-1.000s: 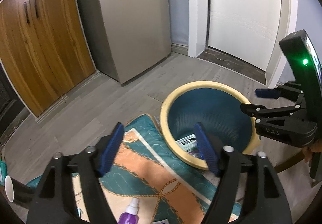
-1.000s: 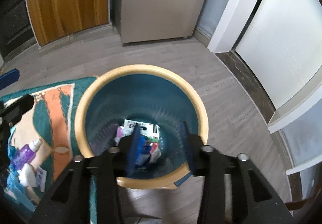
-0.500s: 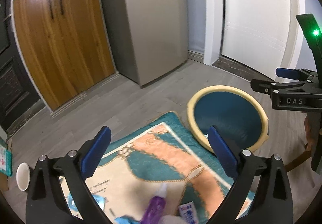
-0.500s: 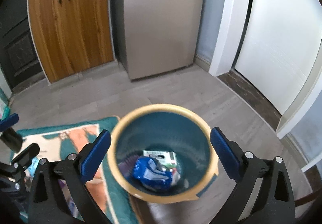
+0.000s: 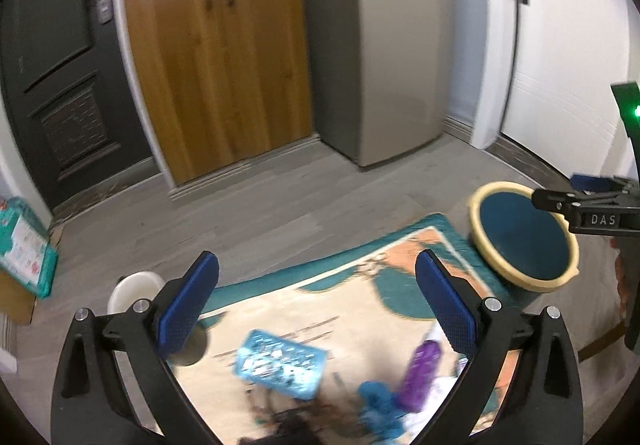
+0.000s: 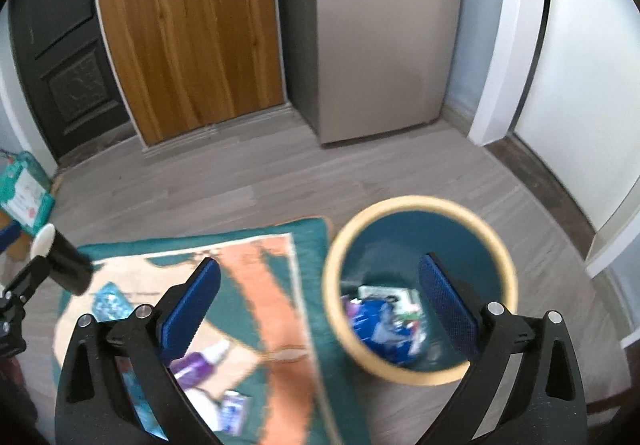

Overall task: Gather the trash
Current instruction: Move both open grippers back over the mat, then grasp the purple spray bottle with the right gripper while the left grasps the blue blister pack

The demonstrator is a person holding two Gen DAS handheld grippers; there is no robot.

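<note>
Both your grippers stand wide apart with nothing between the blue pads. Your left gripper (image 5: 316, 301) hangs over the patterned rug (image 5: 360, 285); your right gripper (image 6: 320, 305) straddles the near rim of the trash bin (image 6: 416, 205), one finger over the rug, the other over the bin mouth.

Bin: round, yellow rim, teal inside, upright on the wood floor (image 6: 240, 181), touching the rug's right edge. Inside it lie a blue wrapper (image 6: 376, 325) and a white printed carton (image 6: 384, 295) (contents blurred, other bits not identifiable).

Loose trash on the rug:
- purple bottle (image 5: 420, 369), lying flat, long axis running up-and-right in the left view, white cap end toward the bin.
- light blue blister pack (image 5: 280, 361), flat, long axis roughly across the left view, slightly tilted.
- blue crumpled piece (image 5: 376, 401) just beside the bottle's base.
- small printed packet (image 6: 234, 411) near the rug's lower edge in the right view.

A white paper cup (image 5: 134, 293) stands off the rug at its left corner, partly behind your left finger (upright, mouth up).
</note>
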